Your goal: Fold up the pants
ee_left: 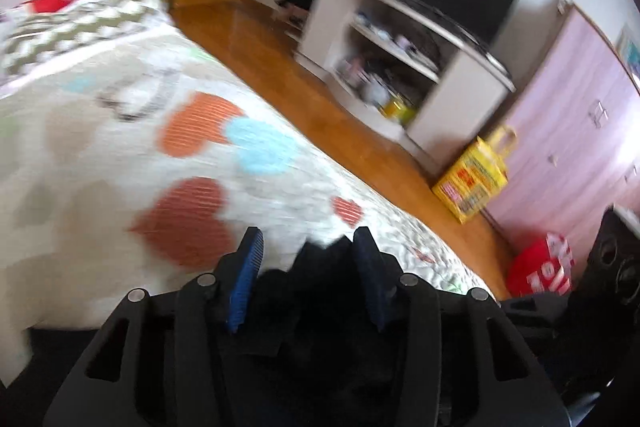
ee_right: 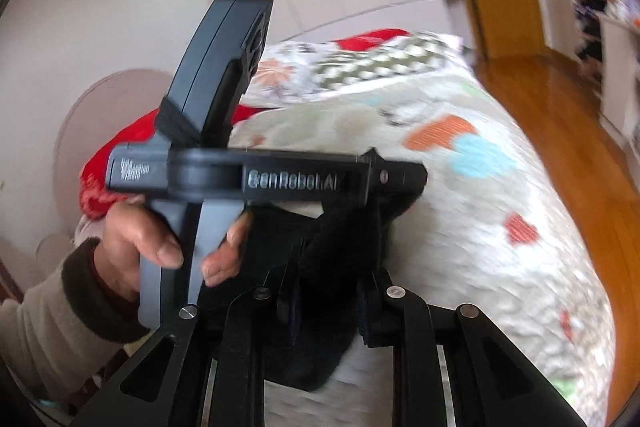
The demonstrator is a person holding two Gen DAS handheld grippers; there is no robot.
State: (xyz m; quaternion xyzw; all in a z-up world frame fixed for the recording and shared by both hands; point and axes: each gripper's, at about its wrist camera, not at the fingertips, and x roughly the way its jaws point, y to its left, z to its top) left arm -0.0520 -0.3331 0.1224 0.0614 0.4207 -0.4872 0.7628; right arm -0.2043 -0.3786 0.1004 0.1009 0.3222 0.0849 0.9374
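Two tongs, left tongs and right tongs, each pinch the black fabric pants (lifting an edge for folding) above the heart-patterned quilted bed.

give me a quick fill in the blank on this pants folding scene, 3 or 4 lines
1. The pants pinched in the left gripper are ____ in colour.
2. The bedspread is printed with ____ shapes.
3. The floor beside the bed is made of ____.
4. The shopping bag standing on the floor is ____.

Missing words: black; heart; wood; yellow
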